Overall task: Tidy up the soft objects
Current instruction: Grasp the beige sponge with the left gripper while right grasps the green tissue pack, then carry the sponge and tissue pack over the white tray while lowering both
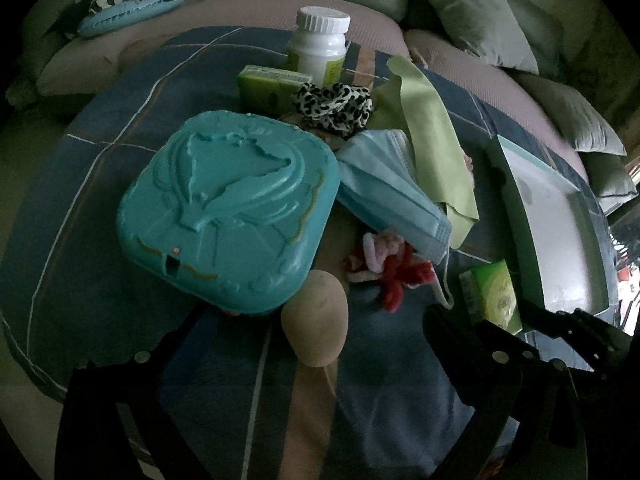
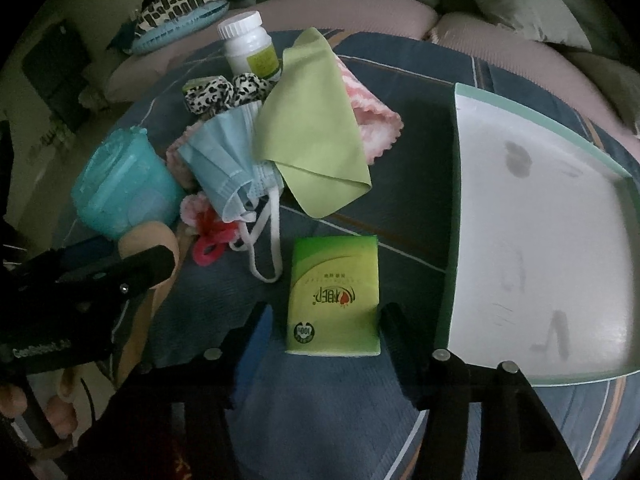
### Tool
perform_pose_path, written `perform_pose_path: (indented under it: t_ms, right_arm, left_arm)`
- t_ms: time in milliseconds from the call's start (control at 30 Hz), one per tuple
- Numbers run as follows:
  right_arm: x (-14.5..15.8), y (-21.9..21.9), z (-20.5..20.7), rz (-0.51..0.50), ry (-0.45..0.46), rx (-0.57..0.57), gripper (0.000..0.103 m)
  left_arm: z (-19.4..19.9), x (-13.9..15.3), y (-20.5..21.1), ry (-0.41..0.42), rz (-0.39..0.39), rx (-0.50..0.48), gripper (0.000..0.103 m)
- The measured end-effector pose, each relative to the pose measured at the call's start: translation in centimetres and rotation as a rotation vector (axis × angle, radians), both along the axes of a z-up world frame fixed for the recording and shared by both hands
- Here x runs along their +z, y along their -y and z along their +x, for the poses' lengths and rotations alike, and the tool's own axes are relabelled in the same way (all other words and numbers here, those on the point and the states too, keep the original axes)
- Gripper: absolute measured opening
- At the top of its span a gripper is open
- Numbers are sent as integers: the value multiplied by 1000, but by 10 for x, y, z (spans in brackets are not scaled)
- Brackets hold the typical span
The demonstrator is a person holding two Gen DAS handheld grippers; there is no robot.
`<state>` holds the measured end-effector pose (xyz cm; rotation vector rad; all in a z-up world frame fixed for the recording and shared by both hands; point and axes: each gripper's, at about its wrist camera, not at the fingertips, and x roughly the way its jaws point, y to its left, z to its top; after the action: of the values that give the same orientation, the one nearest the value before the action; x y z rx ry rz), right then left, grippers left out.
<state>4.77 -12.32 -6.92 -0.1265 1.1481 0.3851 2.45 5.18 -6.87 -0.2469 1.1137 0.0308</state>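
A green tissue pack [image 2: 334, 296] lies flat on the blue striped cloth between the fingers of my right gripper [image 2: 326, 314]. The right finger is at the pack's edge and a strip of cloth shows at the left one, so the gripper is open. My left gripper [image 1: 316, 328] is open wide around a beige oval lump [image 1: 314, 316]. Beyond it lies a pile: a blue face mask [image 2: 228, 168], a lime cloth [image 2: 316, 144], a leopard scrunchie [image 2: 224, 94], a pink fluffy cloth [image 2: 376, 120] and a pink-red plush toy [image 1: 392, 268].
A white tray [image 2: 540, 220] with a green rim sits empty at the right. A teal embossed box [image 1: 228, 212] stands left of the pile. A white bottle [image 1: 320, 44] and a second tissue pack [image 1: 268, 86] are behind. Sofa cushions [image 1: 480, 20] ring the cloth.
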Motion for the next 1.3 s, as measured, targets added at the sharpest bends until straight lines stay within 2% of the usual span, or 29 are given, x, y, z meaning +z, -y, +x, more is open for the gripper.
perform_pose_path:
  t_ms: [33, 167, 333, 500, 567, 700, 1000, 1233, 1300]
  right_arm:
    - [0, 0, 1, 3, -17, -1, 54]
    - [-4, -1, 2, 0, -24, -2, 54]
    - [-7, -4, 2, 1, -31, -5, 51]
    - [-9, -6, 4, 4, -35, -3, 51]
    - [-10, -5, 4, 4, -34, -1, 51]
    - [-11, -5, 3, 3, -37, 1, 50]
    - [-12, -3, -1, 6, -53, 2, 50]
    - [-10, 0, -2, 27, -64, -8, 50]
    - [-8, 1, -3, 32, -70, -12, 50]
  left_arm:
    - [-1, -1, 1, -1, 1, 1, 99]
    - [-2, -3, 0, -18, 0, 15, 81]
    - [-5, -7, -6, -37, -5, 34, 71]
    - [-9, -9, -14, -37, -17, 52, 65]
    - [-11, -9, -16, -40, -19, 56, 59]
    - [-15, -9, -19, -40, -30, 59, 57]
    - [-24, -2, -14, -44, -51, 47, 38]
    - [-13, -8, -2, -46, -74, 32, 18]
    - [-8, -12, -1, -44, -86, 30, 16]
